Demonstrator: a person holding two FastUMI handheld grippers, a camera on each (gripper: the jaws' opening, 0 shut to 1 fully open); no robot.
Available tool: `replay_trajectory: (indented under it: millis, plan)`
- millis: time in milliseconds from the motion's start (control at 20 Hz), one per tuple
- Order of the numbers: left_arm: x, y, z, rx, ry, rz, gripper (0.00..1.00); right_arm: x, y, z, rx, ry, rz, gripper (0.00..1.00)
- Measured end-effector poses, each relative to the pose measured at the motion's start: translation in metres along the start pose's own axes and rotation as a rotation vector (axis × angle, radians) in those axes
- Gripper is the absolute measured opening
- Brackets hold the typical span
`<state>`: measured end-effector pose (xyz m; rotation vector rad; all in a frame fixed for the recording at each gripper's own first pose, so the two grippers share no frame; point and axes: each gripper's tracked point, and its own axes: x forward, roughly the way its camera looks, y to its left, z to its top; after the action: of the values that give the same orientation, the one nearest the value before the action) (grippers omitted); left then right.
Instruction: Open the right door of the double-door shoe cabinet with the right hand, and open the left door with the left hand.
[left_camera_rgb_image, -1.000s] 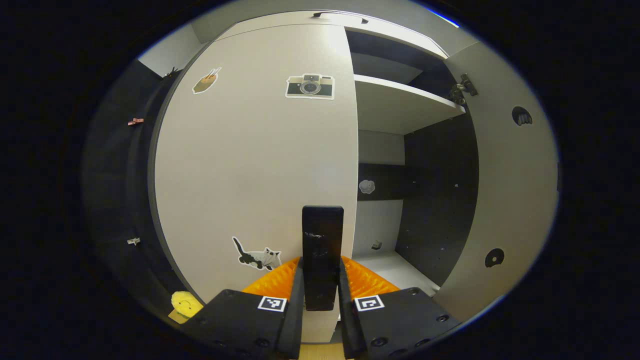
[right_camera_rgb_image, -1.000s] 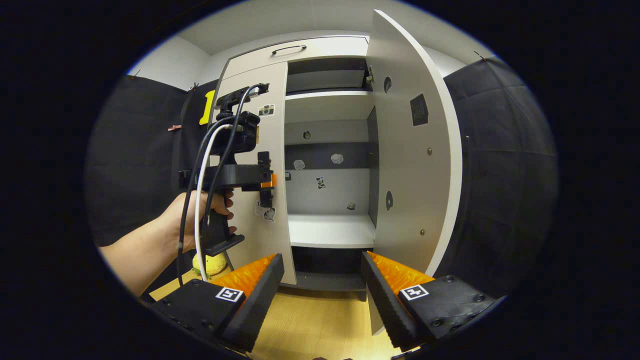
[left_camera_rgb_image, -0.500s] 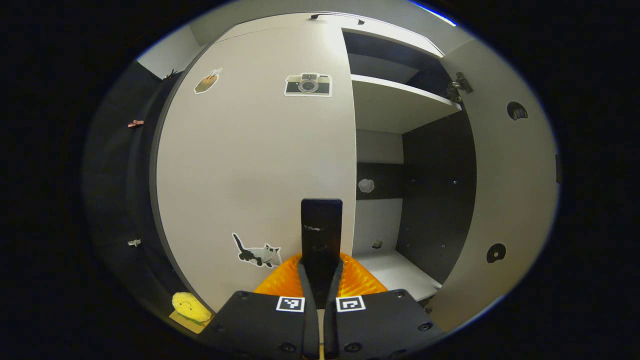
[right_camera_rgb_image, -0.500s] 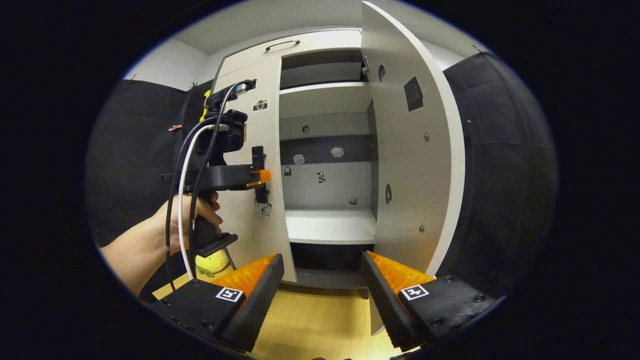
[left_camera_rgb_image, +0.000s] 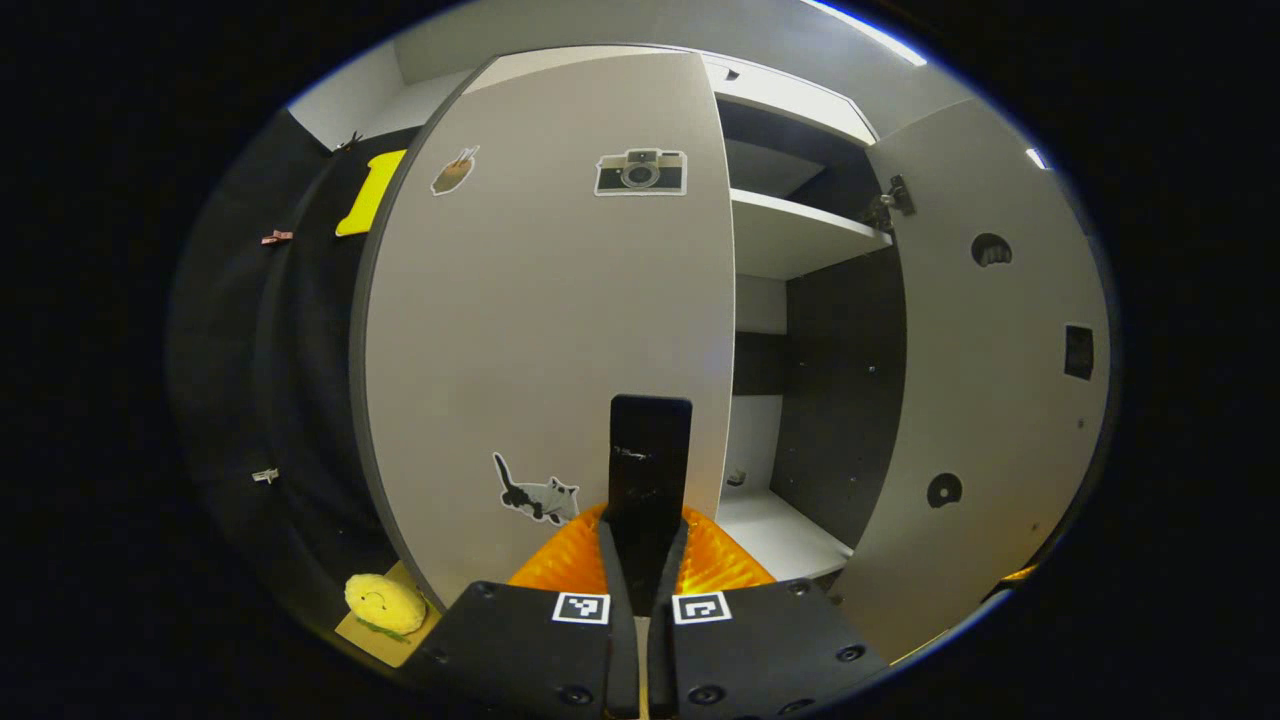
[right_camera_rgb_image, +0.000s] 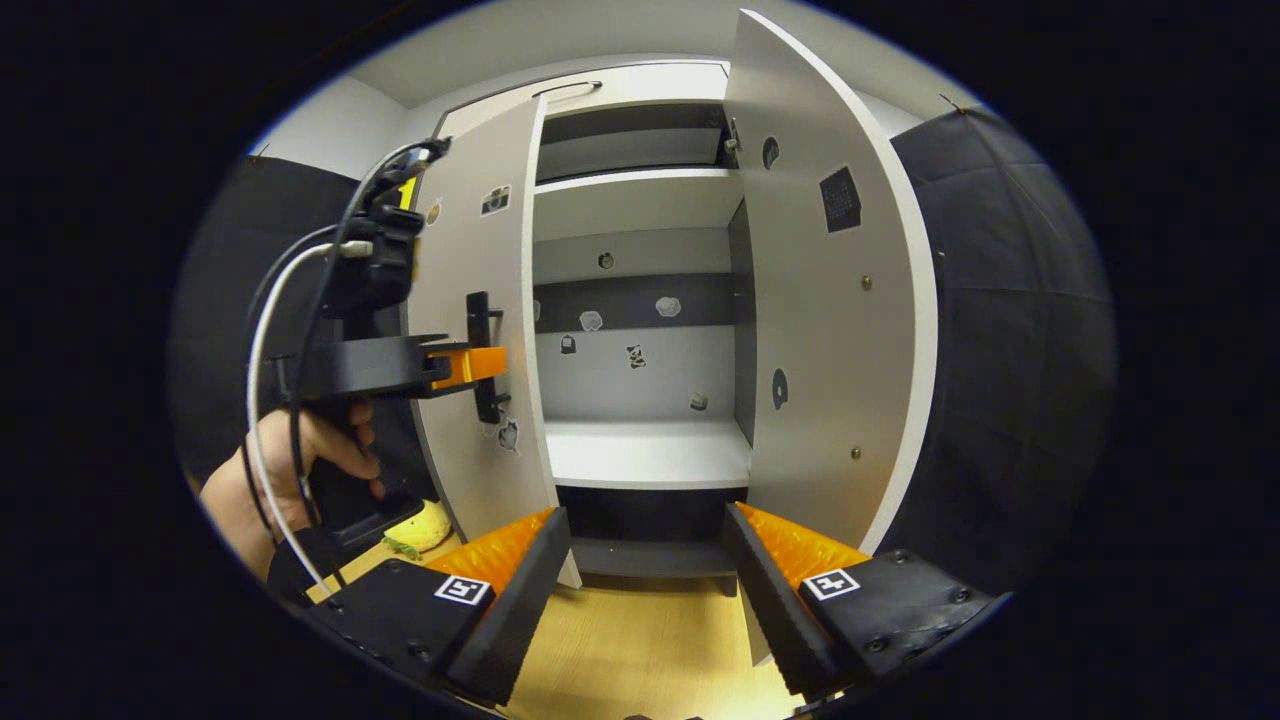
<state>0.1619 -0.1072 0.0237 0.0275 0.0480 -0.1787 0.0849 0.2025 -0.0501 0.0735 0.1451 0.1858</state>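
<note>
The shoe cabinet's left door (left_camera_rgb_image: 540, 320), pale with a camera sticker and a cat sticker, stands partly swung out. My left gripper (left_camera_rgb_image: 645, 545) is shut on its black vertical handle (left_camera_rgb_image: 650, 450). The right gripper view has that same left gripper (right_camera_rgb_image: 470, 365) at the handle (right_camera_rgb_image: 483, 355), held by a hand (right_camera_rgb_image: 310, 450). The right door (right_camera_rgb_image: 830, 300) is wide open, its inner face and hinges showing. My right gripper (right_camera_rgb_image: 645, 530) hangs open in front of the cabinet, low, with nothing between its fingers.
Inside the cabinet are a white shelf (right_camera_rgb_image: 650, 450) and a back wall with small stickers. A drawer front with a handle (right_camera_rgb_image: 570, 90) tops the cabinet. A yellow plush toy (left_camera_rgb_image: 385, 603) lies on the wooden floor (right_camera_rgb_image: 620, 650) left of the cabinet.
My left gripper's fingers closed on the left door's handle, and the door has since swung outward with it. The right gripper stayed open and hardly moved.
</note>
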Motion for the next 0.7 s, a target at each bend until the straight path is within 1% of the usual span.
replay_trajectory:
  millis: [100, 200, 250, 400, 550, 700]
  plan:
    - [-0.02, 0.006, -0.001, -0.014, -0.005, -0.013, 0.09, -0.002, 0.009, -0.001, -0.003, -0.001, -0.015, 0.98]
    - [-0.037, 0.014, -0.002, -0.006, -0.011, -0.025, 0.09, -0.002, 0.015, 0.0, -0.014, -0.012, -0.042, 0.98]
    - [-0.044, 0.018, -0.001, -0.004, -0.016, -0.036, 0.09, -0.003, 0.018, 0.0, -0.009, -0.018, -0.054, 0.98]
    - [-0.064, 0.028, 0.0, -0.038, -0.038, -0.078, 0.09, -0.004, 0.024, -0.002, 0.028, -0.051, -0.098, 0.98]
    - [-0.078, 0.04, -0.001, -0.032, -0.051, -0.073, 0.09, -0.004, 0.026, -0.01, 0.004, -0.03, -0.127, 0.98]
    - [-0.092, 0.052, -0.001, -0.033, -0.052, -0.064, 0.09, -0.009, 0.023, -0.005, -0.006, -0.041, -0.156, 0.98]
